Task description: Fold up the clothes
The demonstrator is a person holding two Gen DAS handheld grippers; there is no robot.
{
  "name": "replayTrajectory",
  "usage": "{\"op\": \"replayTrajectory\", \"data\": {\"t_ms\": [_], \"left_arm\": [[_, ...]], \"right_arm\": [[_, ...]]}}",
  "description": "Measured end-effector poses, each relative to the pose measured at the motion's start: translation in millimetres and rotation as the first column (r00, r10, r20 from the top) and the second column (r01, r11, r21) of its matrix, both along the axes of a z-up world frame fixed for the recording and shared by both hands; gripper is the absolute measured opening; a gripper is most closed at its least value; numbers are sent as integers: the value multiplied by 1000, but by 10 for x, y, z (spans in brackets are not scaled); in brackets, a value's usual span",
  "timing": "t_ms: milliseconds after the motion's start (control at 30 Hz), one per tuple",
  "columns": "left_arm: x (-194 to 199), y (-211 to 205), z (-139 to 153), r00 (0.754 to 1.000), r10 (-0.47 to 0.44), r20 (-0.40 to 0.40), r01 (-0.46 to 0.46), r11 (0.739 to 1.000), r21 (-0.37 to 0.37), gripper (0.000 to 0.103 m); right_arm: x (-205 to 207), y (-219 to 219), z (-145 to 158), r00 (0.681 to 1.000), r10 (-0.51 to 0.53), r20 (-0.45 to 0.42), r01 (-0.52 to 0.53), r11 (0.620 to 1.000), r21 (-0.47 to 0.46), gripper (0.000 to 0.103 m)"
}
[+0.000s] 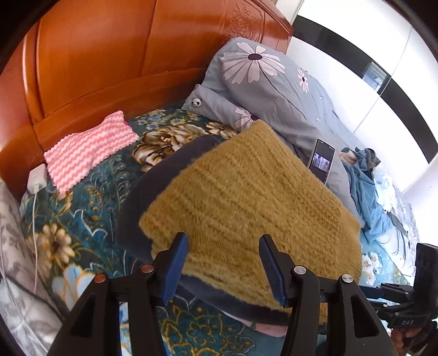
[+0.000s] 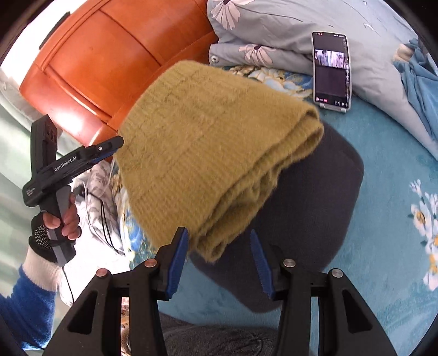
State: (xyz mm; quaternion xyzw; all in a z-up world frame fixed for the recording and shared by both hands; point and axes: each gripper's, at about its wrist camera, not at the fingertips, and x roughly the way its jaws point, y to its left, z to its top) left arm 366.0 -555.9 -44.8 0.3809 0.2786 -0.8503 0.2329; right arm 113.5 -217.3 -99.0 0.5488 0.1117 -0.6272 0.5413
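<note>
Both of my tongs stand open and empty. Straight ahead of my left tongs (image 1: 223, 263) lies a folded mustard knitted sweater (image 1: 246, 197), its near edge reaching between the blue pads without either pad touching it. It rests on a dark grey garment (image 1: 139, 197), which lies on the flowered bedspread (image 1: 82, 219).

From my right tongs (image 2: 219, 260), the sweater's stacked fold edges (image 2: 260, 191) face me, with the lowest corner just ahead of the left pad and hanging over the grey garment.

My judgement of the risks: the layers look loose and fluffy, so closing on the corner could catch only the top layer and pull the fold open. Reaching too low could pinch the grey garment as well and drag both. Beyond the right tongs, a phone (image 2: 331, 71) stands propped against a grey flowered quilt (image 2: 273, 24); a wide swing could topple it.
</note>
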Motion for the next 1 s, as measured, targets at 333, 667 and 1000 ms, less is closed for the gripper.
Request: {"op": "replayTrajectory", "data": {"t_ms": [333,667,1000], "left_arm": [[241,467,-399,991,36,132,-41,999,36,68],[326,643,-593,982,4,190,-11,999,38,86],[433,727,-617,990,2,140,-11,998,67,103]], "right_arm": [[476,87,-22,996,-28,-86,35,996,78,48],[948,-57,-23,985,-35,-168,53,993,105,49],[1173,-117,-97,970,-23,-241,62,986,154,58]]}}
